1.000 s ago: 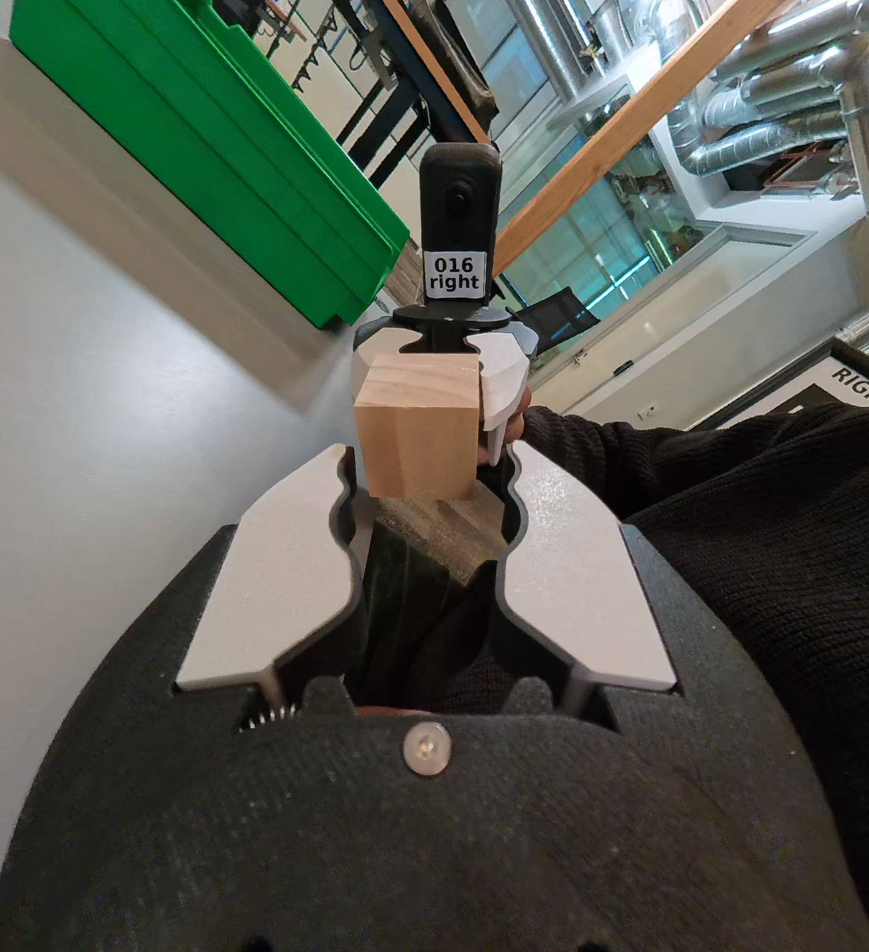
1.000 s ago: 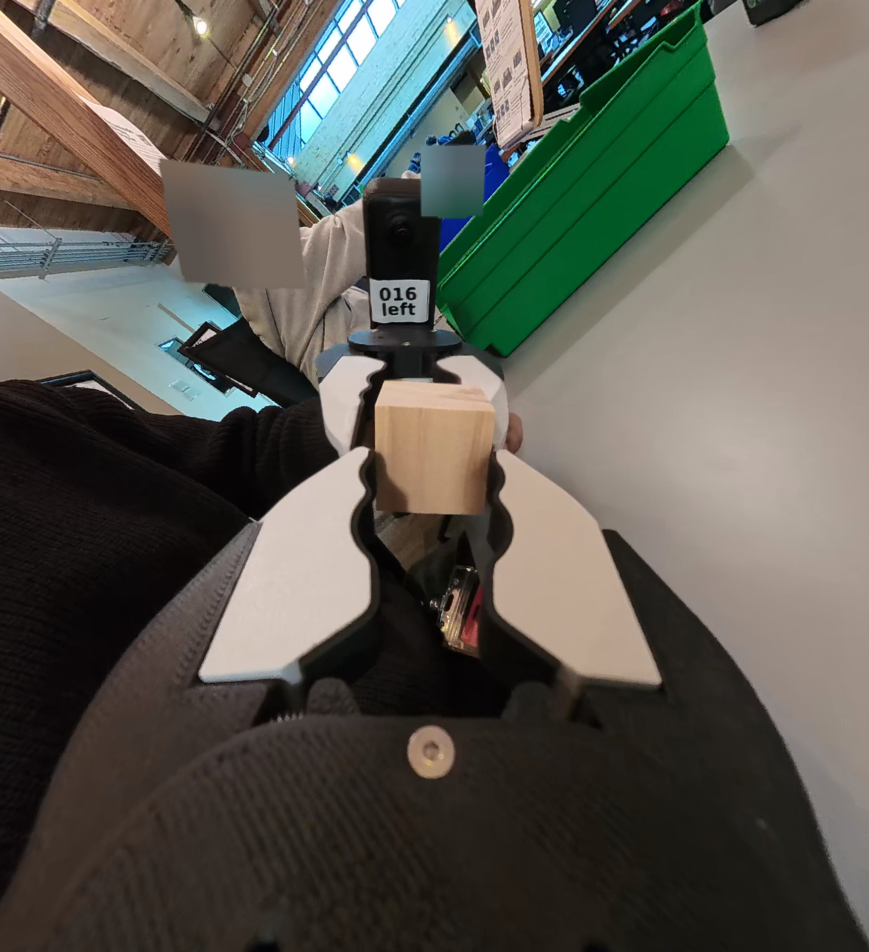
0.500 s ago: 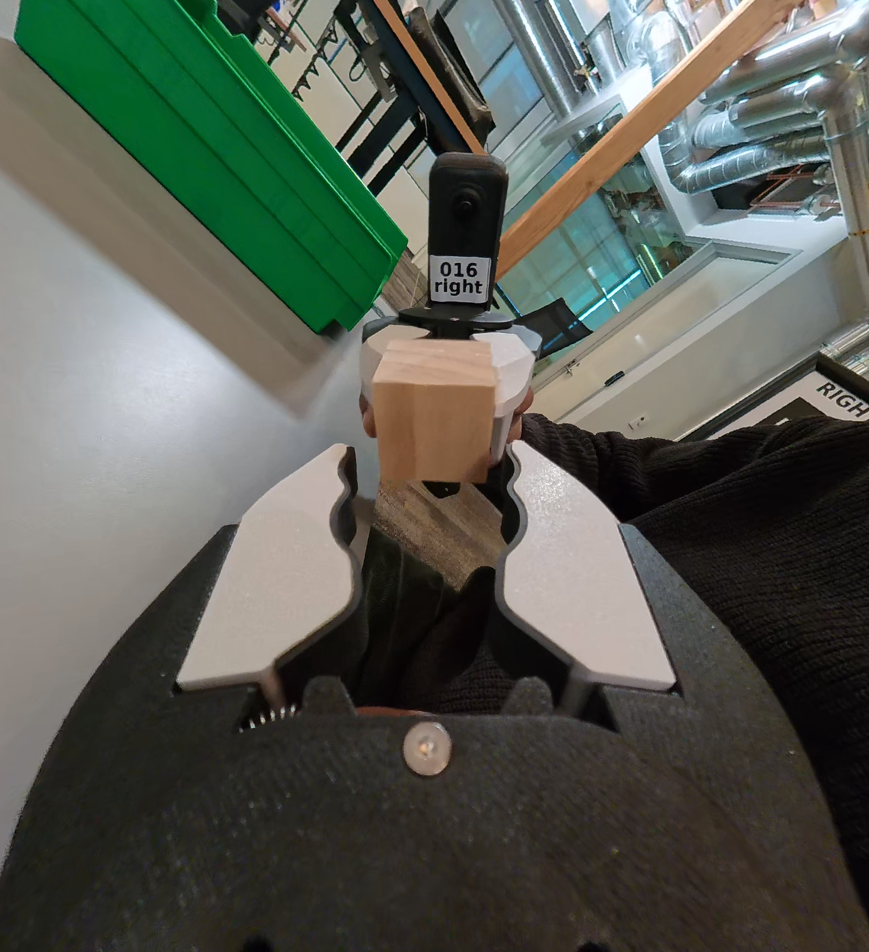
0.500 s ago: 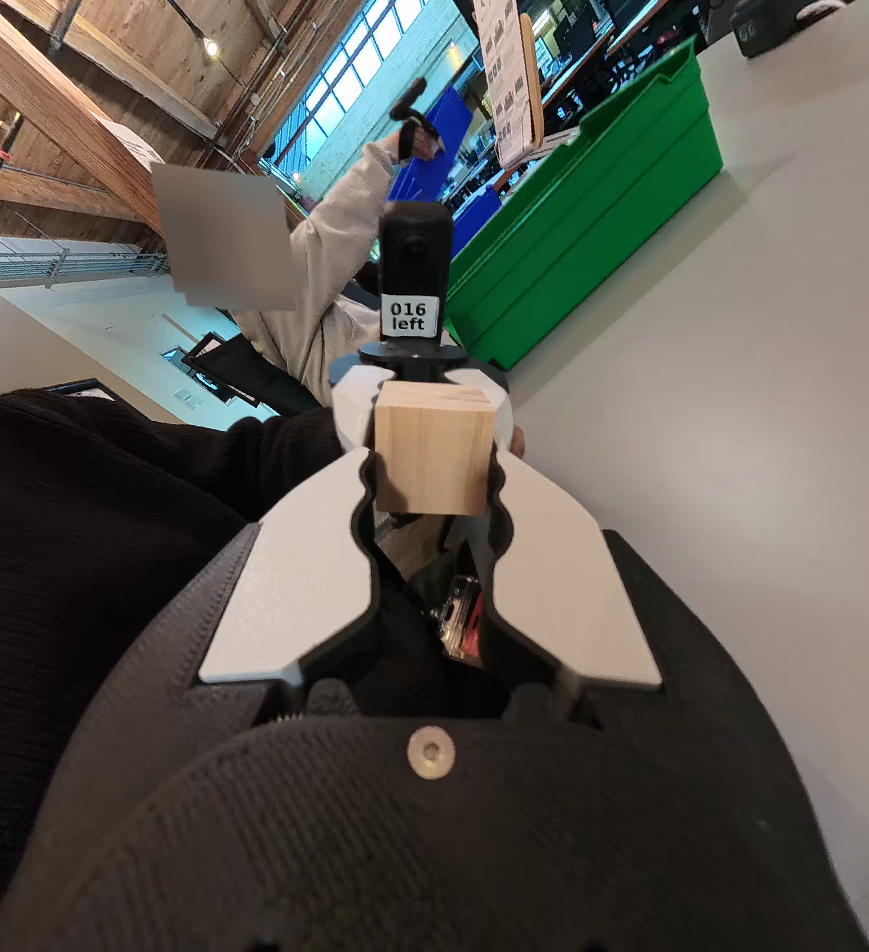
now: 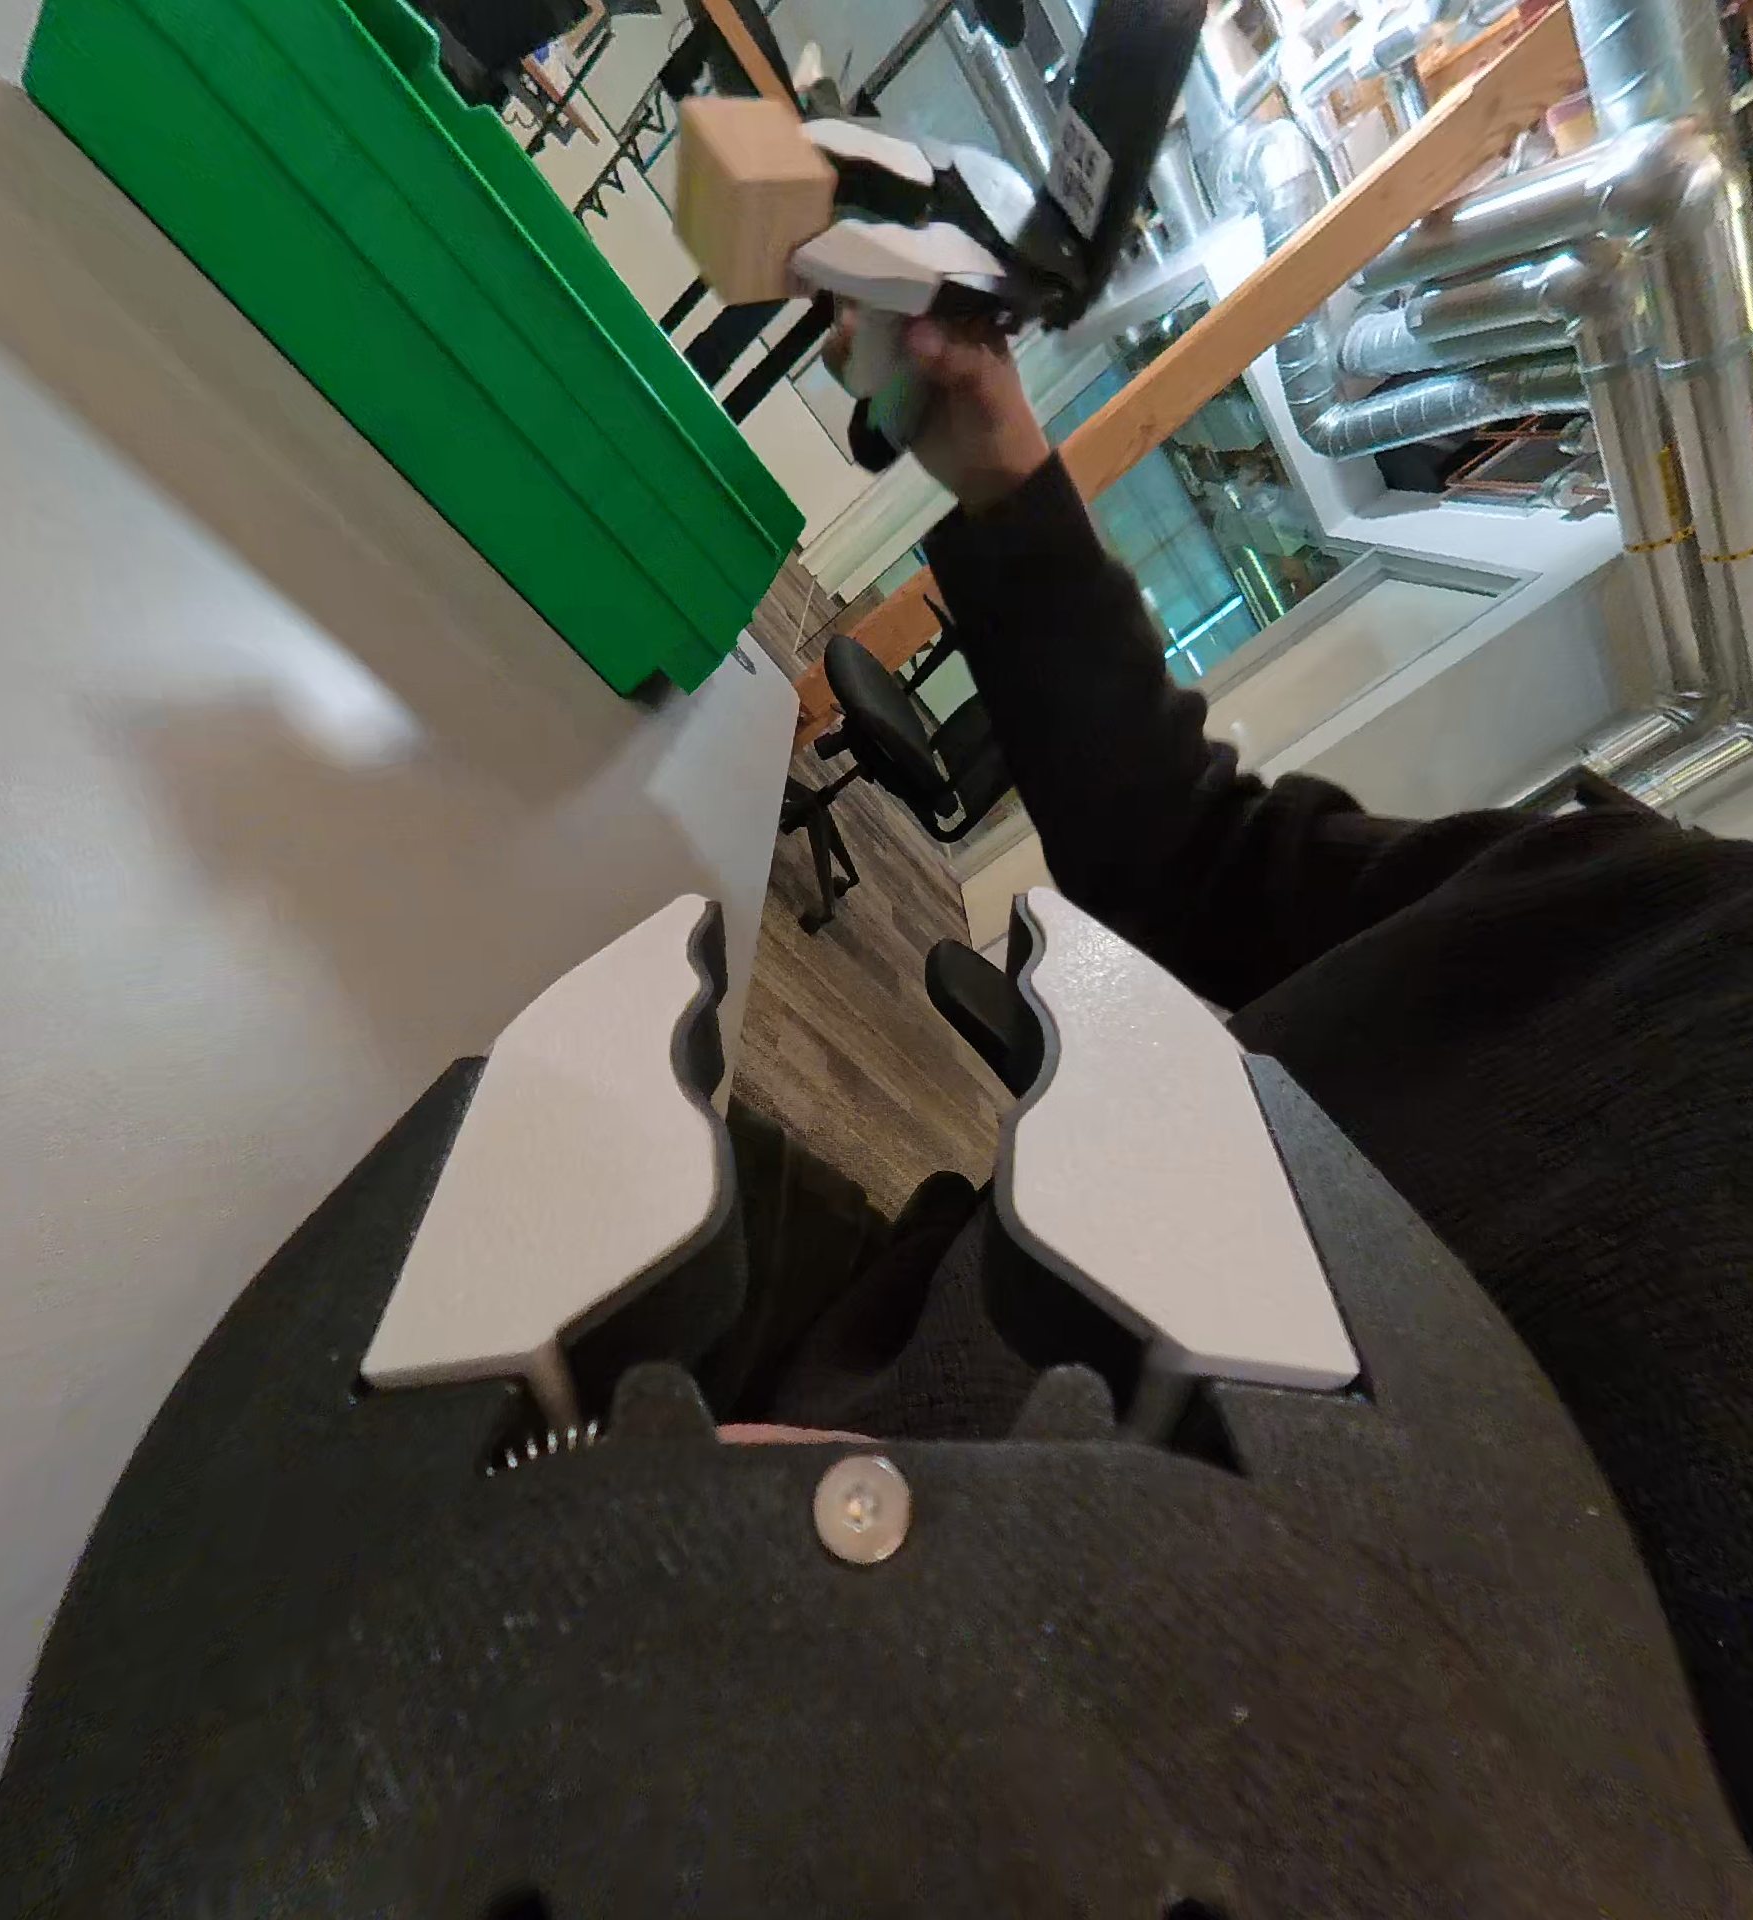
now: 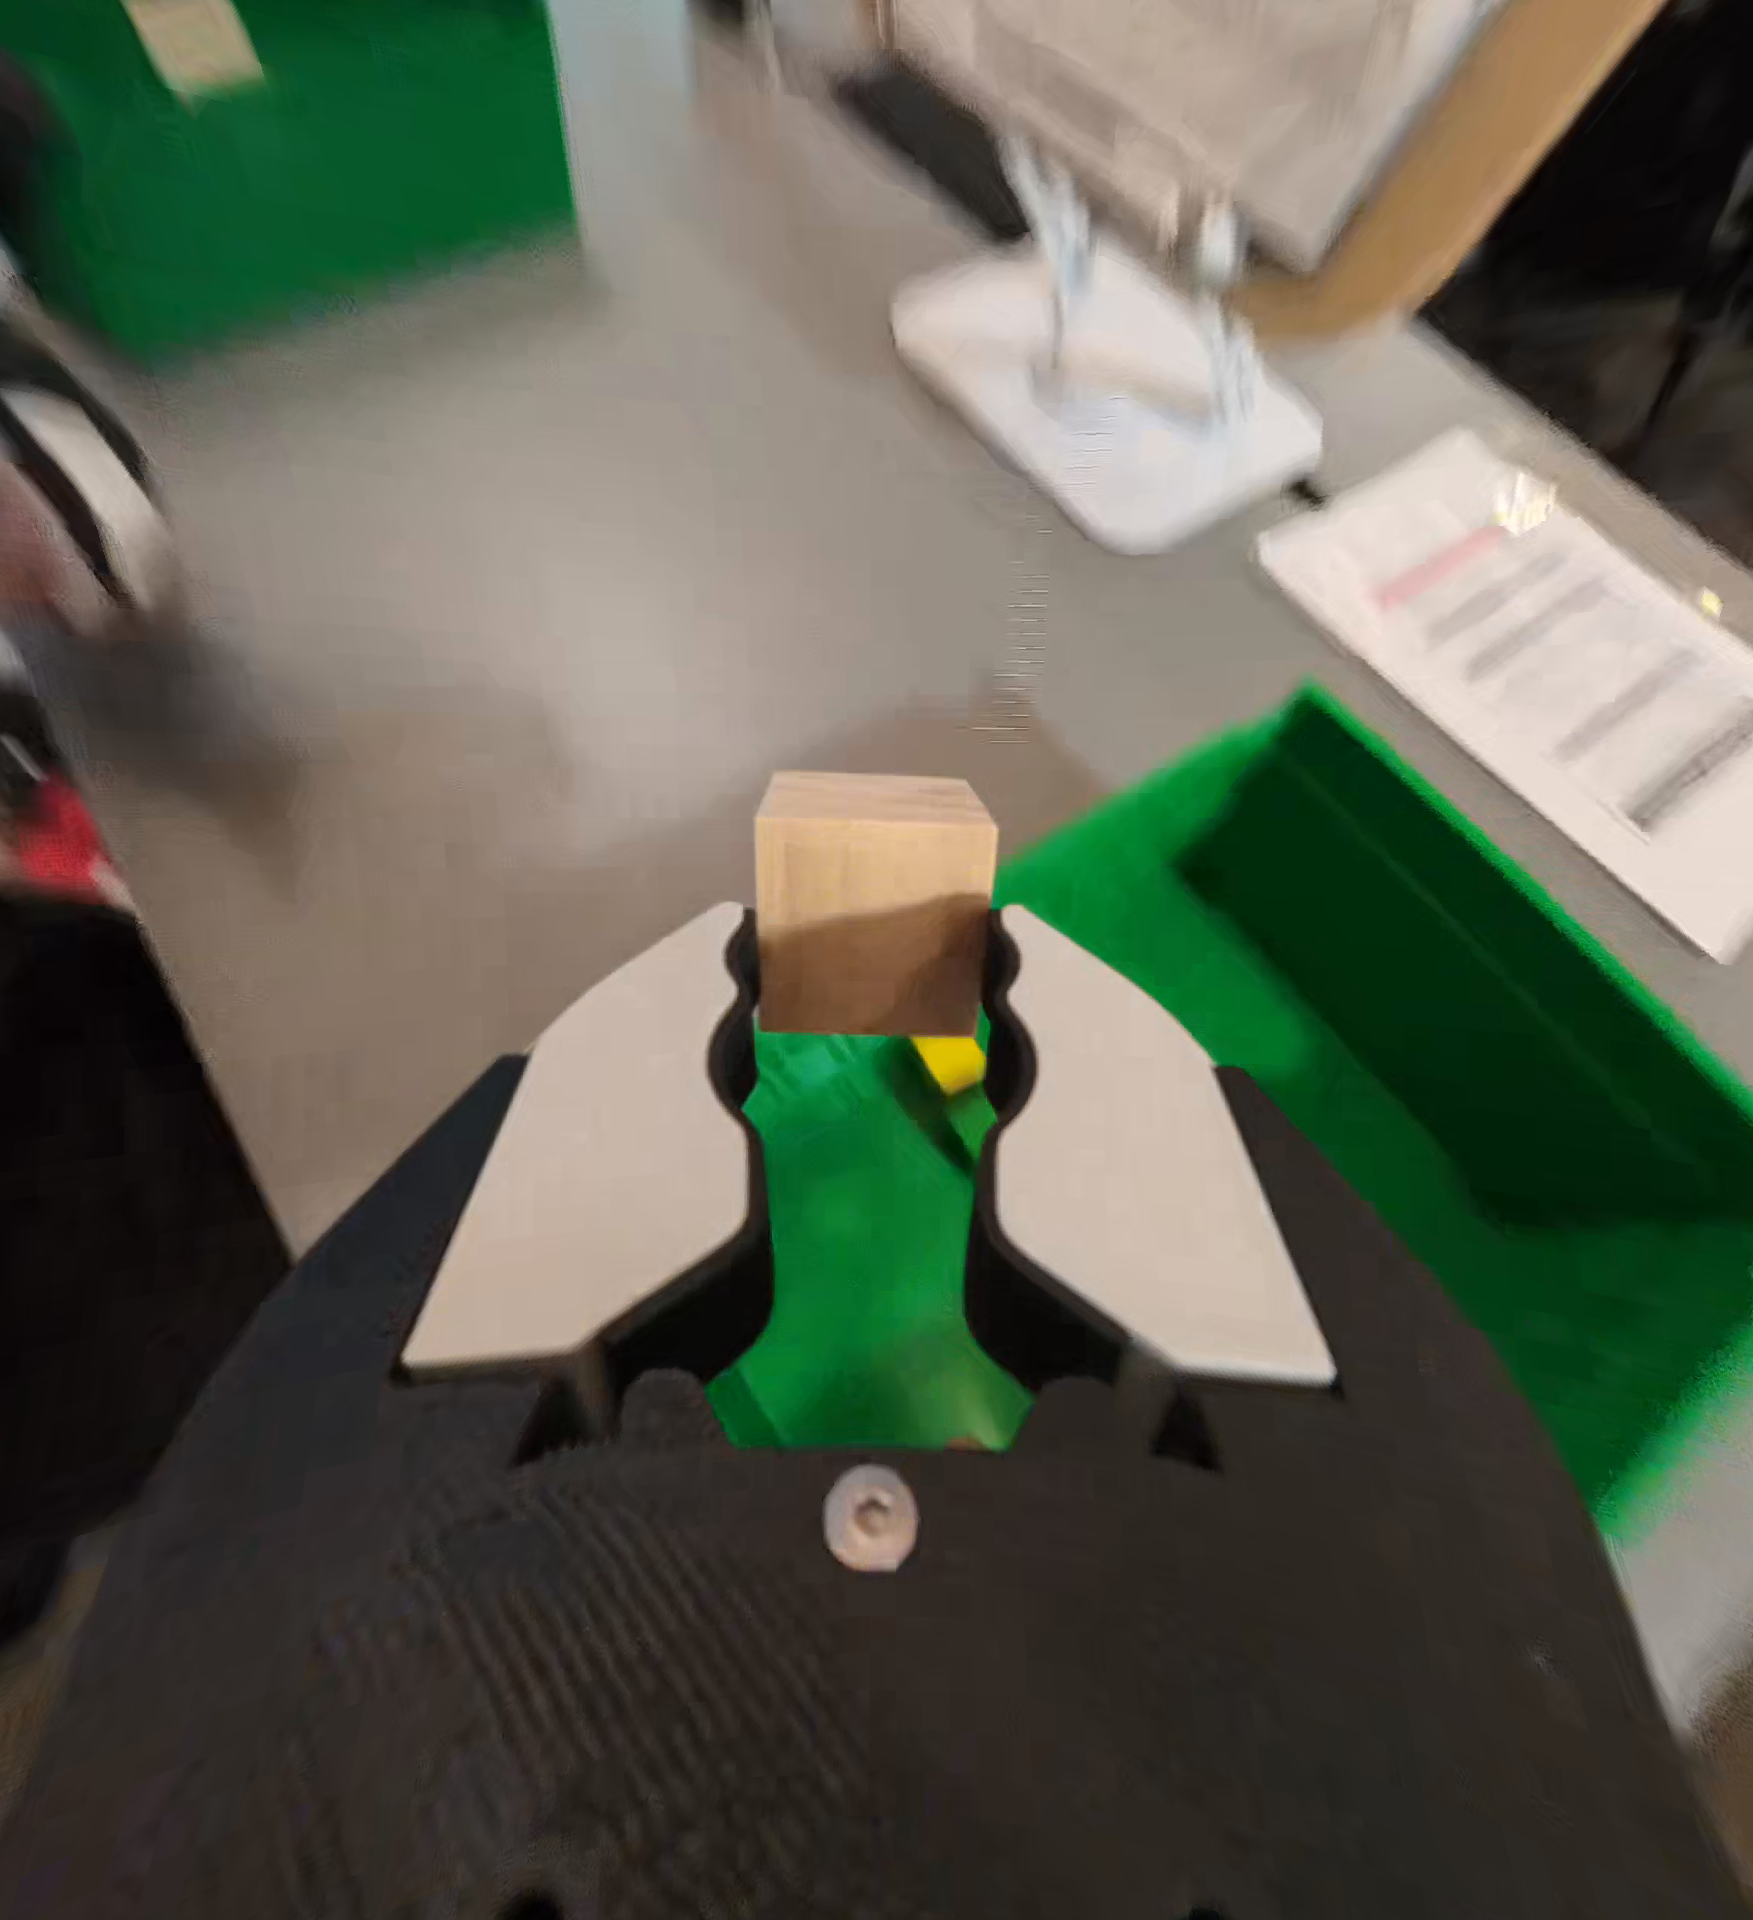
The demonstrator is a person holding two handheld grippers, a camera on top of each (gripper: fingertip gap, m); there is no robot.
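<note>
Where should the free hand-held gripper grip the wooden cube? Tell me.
Grip the wooden cube on its exposed outer half, coming head-on from the free end. The right hand-held gripper already clamps two side faces, so close on the other flat, parallel pair.

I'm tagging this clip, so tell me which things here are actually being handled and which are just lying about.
Being handled:
- wooden cube, clamped in the right gripper
- green bin with a yellow block inside, directly under that gripper
- left gripper, open, holding nothing

Lying about:
- printed sheets on the grey table
- white stand base
- green bins farther back
</note>
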